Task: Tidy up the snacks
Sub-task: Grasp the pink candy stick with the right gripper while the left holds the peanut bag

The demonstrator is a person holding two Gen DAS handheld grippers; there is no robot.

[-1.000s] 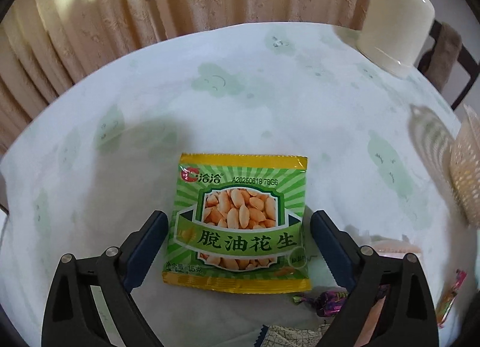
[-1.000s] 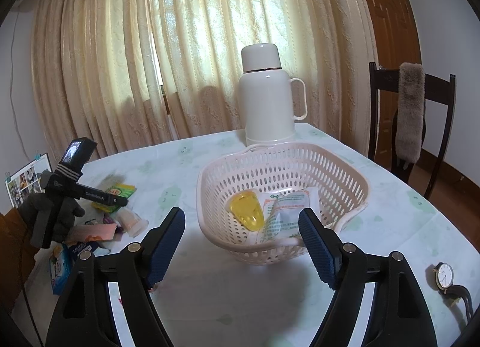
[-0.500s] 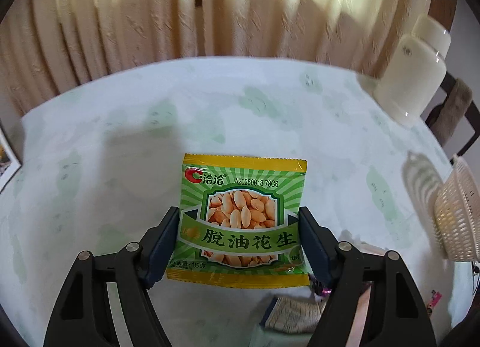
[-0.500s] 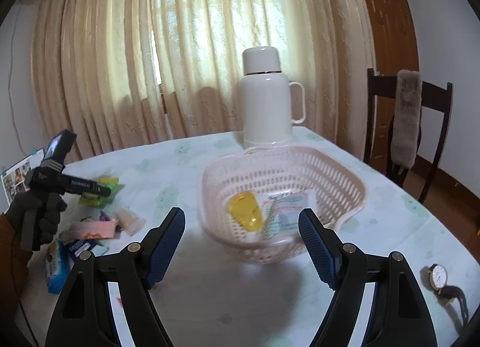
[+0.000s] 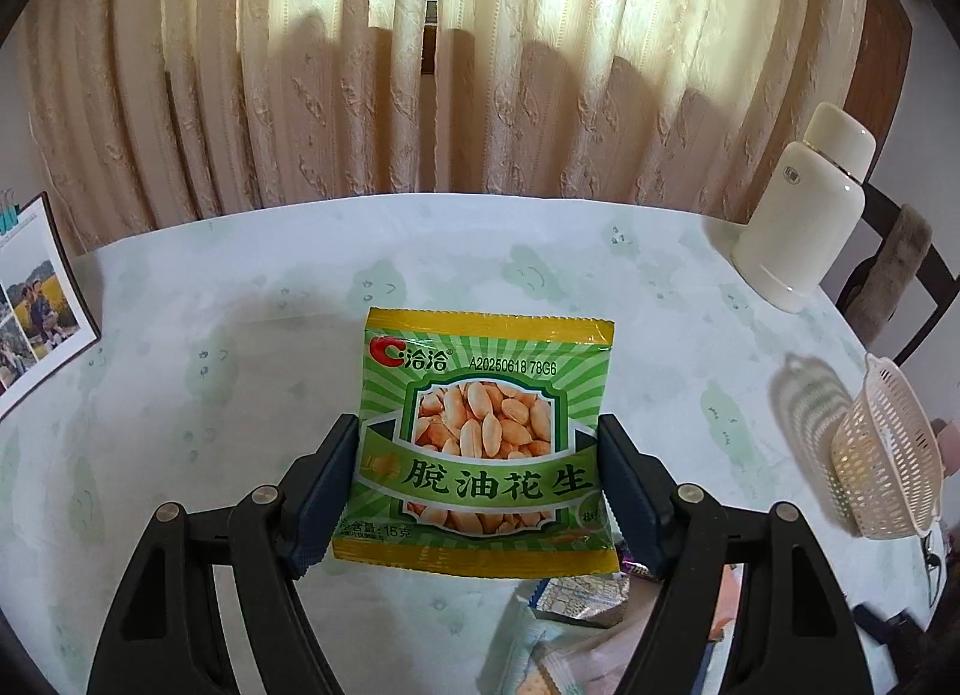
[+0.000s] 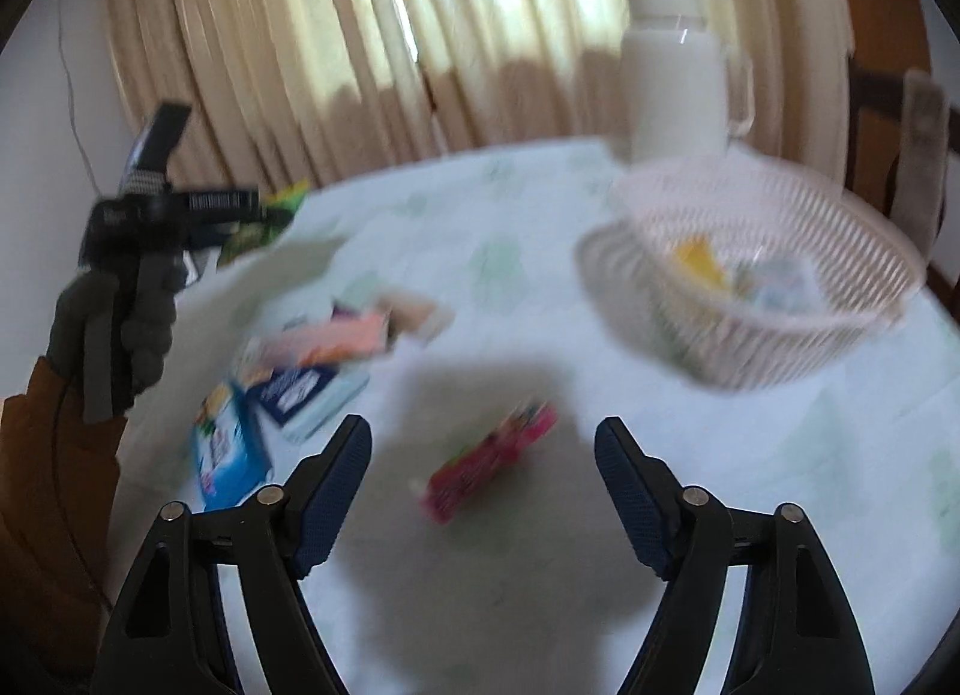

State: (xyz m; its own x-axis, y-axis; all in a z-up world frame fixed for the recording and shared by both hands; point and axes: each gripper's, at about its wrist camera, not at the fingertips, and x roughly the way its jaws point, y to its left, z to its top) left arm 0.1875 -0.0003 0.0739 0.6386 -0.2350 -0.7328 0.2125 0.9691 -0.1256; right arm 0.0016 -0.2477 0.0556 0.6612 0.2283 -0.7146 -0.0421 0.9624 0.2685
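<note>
Table: round, with a pale cloth (image 5: 252, 335) printed with green cloud faces; cream curtains (image 5: 480, 65) hang behind it.
Left gripper: the left gripper (image 5: 480, 476) holds a green and yellow peanut packet (image 5: 486, 437) by its two side edges, and both dark blue pads press on it. The jaws closed on it a moment ago. The packet is off the cloth, flat, with the printed face to the camera.
Under the packet: more snack wrappers (image 5: 576, 599) lie on the cloth near the lower edge, partly hidden.
Right gripper: the right gripper (image 6: 480, 485) has its jaws apart at a middle width and they have just been closing a little; nothing is between them. It hangs over the cloth, touching nothing. This view is blurred.
Below the right gripper: a red and pink snack pack (image 6: 489, 461) lies on the cloth, between the jaws in the picture but lower than them.
Left of it: a blue packet (image 6: 231, 449) and a heap of other snacks (image 6: 324, 347).
Person: a gloved hand (image 6: 117, 329) with a brown sleeve holds the left gripper's handle.
Basket: a pale pink plastic basket (image 6: 774, 359) stands at the right, with a yellow item (image 6: 699, 260) and a pale packet (image 6: 777, 281) in it.
Far side: a white flask (image 6: 675, 71) stands behind the basket, and a dark chair (image 5: 900, 287) is beyond the table.
Far left: a photo sheet (image 5: 36, 299) is at the table's edge.
</note>
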